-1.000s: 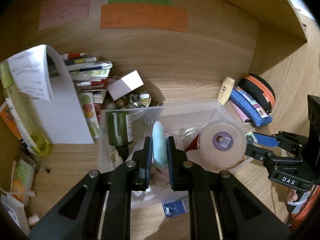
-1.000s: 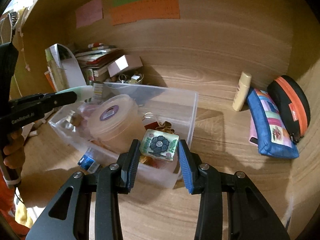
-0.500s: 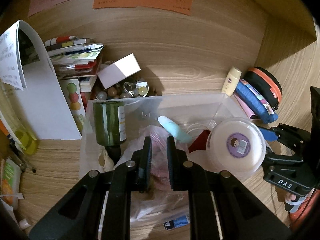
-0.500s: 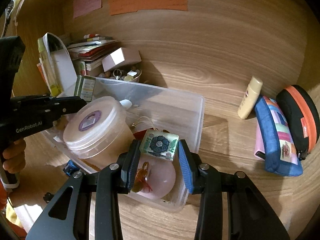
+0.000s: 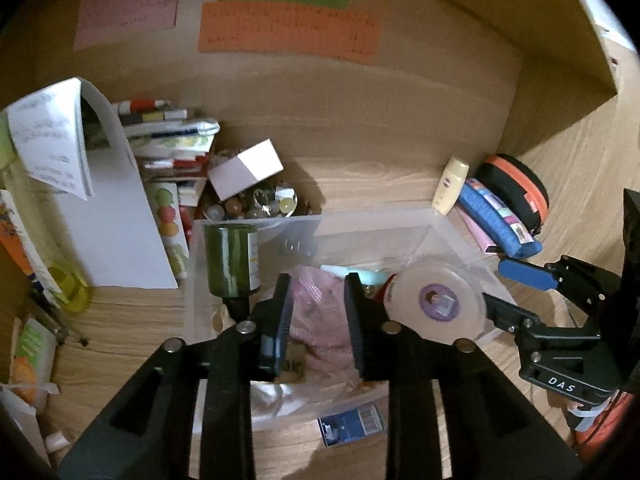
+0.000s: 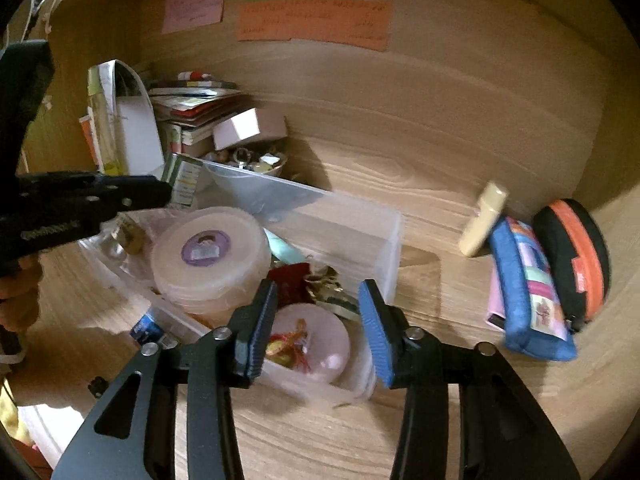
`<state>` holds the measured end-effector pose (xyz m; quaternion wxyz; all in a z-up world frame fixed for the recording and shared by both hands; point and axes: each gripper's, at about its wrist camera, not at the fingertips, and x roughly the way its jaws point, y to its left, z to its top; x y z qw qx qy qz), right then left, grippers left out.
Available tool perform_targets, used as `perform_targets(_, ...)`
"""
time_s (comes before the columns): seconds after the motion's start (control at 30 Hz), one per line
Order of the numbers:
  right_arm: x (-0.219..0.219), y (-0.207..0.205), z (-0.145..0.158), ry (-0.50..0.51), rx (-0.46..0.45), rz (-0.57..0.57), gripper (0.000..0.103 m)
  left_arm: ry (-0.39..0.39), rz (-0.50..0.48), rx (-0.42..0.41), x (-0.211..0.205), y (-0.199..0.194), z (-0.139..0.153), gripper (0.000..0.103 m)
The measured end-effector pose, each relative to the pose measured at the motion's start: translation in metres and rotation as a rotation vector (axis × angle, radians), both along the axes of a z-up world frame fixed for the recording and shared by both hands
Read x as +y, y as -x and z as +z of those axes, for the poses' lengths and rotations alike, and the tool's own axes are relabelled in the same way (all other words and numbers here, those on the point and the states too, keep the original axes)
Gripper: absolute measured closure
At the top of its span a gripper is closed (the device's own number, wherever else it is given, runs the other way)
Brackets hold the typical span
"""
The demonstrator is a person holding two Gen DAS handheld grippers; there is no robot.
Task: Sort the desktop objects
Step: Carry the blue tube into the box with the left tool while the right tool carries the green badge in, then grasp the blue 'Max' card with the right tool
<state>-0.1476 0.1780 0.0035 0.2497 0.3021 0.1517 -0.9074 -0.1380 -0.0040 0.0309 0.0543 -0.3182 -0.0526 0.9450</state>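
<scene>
A clear plastic bin (image 5: 400,224) (image 6: 384,232) sits mid-desk. It holds a green bottle (image 5: 232,260), a pink net pouch (image 5: 320,320), a round lidded tub (image 5: 440,300) (image 6: 208,248), a mint-green oval piece (image 6: 284,248) and a small flower-print packet (image 6: 340,304). My left gripper (image 5: 318,304) is open and empty above the pink pouch. My right gripper (image 6: 318,316) is open and empty over the bin's near right corner, above a pink round item (image 6: 308,340).
Yellow tube (image 6: 482,220), blue pencil case (image 6: 528,292) and black-orange pouch (image 6: 576,256) lie right of the bin. Books (image 5: 172,148), a white box (image 5: 246,168) and a bowl of trinkets (image 5: 256,204) stand behind it. A blue card (image 5: 352,424) lies in front.
My left gripper let go of the mint-green piece into the bin and opened. My right gripper opened and dropped the flower-print packet into the bin.
</scene>
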Motion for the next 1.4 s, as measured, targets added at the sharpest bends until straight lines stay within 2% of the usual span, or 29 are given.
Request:
perform_targets(0.1,0.006,-0.008,0.003,0.007,0.002,-0.015,0.055,0.010,-0.010,0.019,0.001,-0.012,0.005,0.074)
perform_targets(0.23,0.012,-0.020,0.004,0.014,-0.001,-0.026,0.053,0.027,-0.015,0.050,0.002,-0.029,0.009,0.063)
perform_targets(0.3,0.013,-0.026,0.004,0.021,-0.007,-0.028,0.048,0.033,-0.015,0.059,0.000,-0.038,0.010,0.056)
perform_targets(0.47,0.011,-0.042,0.003,0.028,-0.007,-0.016,0.042,0.050,-0.003,0.053,-0.005,-0.051,0.007,0.053)
perform_targets(0.57,0.007,-0.050,-0.001,0.029,-0.022,-0.007,0.035,0.050,0.021,0.043,-0.012,-0.057,0.002,0.045)
perform_targets(0.77,-0.004,-0.059,-0.014,0.043,-0.076,0.019,0.032,0.069,0.067,0.039,-0.027,-0.074,-0.006,0.040)
perform_targets(0.87,-0.018,-0.062,-0.026,0.030,-0.129,0.068,0.032,0.076,0.068,0.029,-0.036,-0.084,-0.013,0.039)
perform_targets(1.13,-0.063,-0.064,-0.055,-0.012,-0.214,0.135,0.032,0.081,0.071,-0.041,-0.059,-0.105,-0.040,0.039)
perform_targets(1.4,-0.092,-0.050,-0.069,-0.004,-0.282,0.111,0.032,0.060,0.005,-0.100,-0.060,-0.122,-0.061,0.039)
